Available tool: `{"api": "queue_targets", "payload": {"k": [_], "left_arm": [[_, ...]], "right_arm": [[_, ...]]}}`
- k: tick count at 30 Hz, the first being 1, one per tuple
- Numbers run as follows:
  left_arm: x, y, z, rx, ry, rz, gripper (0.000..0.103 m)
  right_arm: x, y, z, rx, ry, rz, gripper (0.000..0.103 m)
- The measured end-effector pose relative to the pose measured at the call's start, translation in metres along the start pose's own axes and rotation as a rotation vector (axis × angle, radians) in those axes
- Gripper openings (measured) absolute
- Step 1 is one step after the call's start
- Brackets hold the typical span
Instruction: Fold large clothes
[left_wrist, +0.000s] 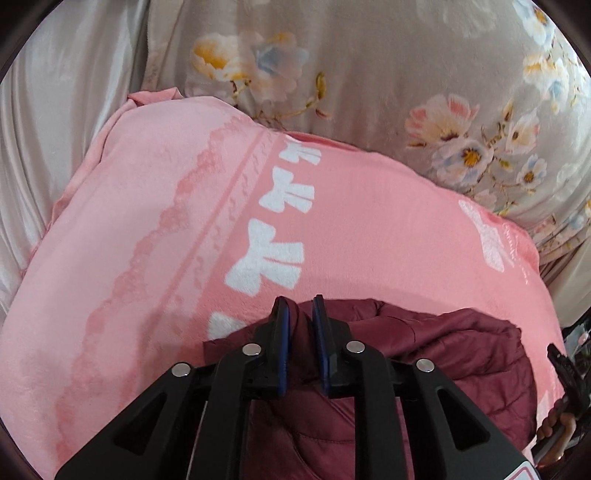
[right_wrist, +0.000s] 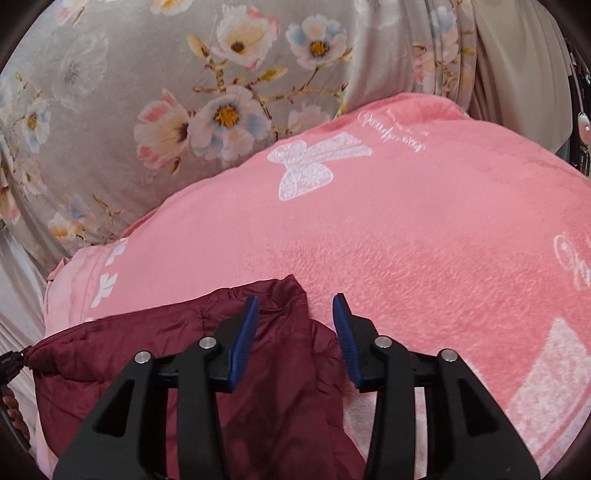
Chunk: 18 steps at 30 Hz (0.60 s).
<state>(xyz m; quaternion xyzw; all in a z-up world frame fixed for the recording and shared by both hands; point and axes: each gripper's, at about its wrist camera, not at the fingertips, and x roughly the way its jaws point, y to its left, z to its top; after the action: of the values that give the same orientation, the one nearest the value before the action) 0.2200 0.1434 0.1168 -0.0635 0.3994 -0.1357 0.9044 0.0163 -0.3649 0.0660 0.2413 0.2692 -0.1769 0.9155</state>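
A maroon quilted jacket (left_wrist: 461, 354) lies bunched on a pink fleece blanket (left_wrist: 369, 221) at the near edge. In the left wrist view my left gripper (left_wrist: 300, 301) stands narrowly apart, and a raised fold of the jacket fills the gap and touches both blue pads. In the right wrist view my right gripper (right_wrist: 295, 299) is open wide above a corner of the jacket (right_wrist: 147, 332). That corner lies loose under the left finger, clear of the pads, and the pink blanket (right_wrist: 406, 240) shows beneath the right finger.
A grey floral sheet (left_wrist: 369, 74) (right_wrist: 129, 74) spreads beyond the blanket. Pale plain fabric (left_wrist: 55, 110) hangs at the left. The other gripper (left_wrist: 561, 365) and a hand (left_wrist: 554, 428) show at the right edge of the left wrist view.
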Motion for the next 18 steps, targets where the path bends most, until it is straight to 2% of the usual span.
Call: {"api": "queue_targets", "payload": {"k": [1,2,4,6,8,10,13,14,18], "left_arm": [[-0.002,0.001,0.003,0.005,-0.016,0.044,0.052],[-0.008,0.0,0.005,0.024,-0.063,0.146,0.062],[-0.016,-0.002,0.007,0.073,-0.145,0.25,0.066],[-0.018,-0.004,0.011,0.109,-0.138,0.271,0.066],[-0.019,-0.012,0.007,0.11,-0.104,0.232,0.065],[-0.018,-0.035,-0.004,0.161,-0.083,0.176,0.065],[-0.002,-0.072,-0.025,0.243,-0.031,0.117,0.065],[0.008,-0.088,-0.034,0.264,0.0,0.084,0.065],[0.041,-0.124,-0.059,0.3,0.071,0.029,0.065]], "right_arm": [[-0.004,0.002,-0.001,-0.01,-0.004,0.0,0.045],[-0.007,0.005,-0.003,-0.025,-0.004,-0.002,0.045],[-0.012,0.014,-0.007,-0.059,0.002,0.002,0.045],[-0.014,0.026,-0.011,-0.085,0.021,0.027,0.045],[-0.015,0.043,-0.015,-0.116,0.039,0.059,0.046],[-0.015,0.071,-0.022,-0.176,0.066,0.108,0.046],[-0.003,0.122,-0.037,-0.278,0.135,0.177,0.058],[0.003,0.136,-0.042,-0.314,0.157,0.192,0.058],[0.035,0.183,-0.058,-0.447,0.204,0.155,0.058]]}}
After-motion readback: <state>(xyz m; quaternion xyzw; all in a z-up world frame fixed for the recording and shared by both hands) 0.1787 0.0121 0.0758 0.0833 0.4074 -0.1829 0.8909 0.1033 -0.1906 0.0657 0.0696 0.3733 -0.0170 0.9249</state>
